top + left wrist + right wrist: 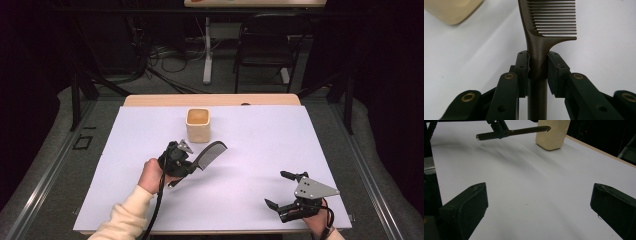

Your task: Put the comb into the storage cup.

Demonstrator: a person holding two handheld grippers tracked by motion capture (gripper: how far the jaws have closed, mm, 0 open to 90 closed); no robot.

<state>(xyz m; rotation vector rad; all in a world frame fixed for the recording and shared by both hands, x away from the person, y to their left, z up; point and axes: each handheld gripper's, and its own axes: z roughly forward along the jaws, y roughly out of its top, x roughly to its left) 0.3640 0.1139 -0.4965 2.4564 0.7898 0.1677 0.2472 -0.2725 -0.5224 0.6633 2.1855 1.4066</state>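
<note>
Just in front of the beige cup [198, 125], dark comb [207, 154] lifted off the white table [250, 150], handle clamped between left gripper [181, 159] jaws, teeth toward the cup, right gripper [286, 191] well apart, jaws wide and empty

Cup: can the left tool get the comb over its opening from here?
Probably yes. The left tool is shut on the comb, lifted off the white mat, beside the open-topped cup. Nothing stands between them; the right tool rests open, far off.

Black chair [264, 47] (behind white table [260, 145])
</note>
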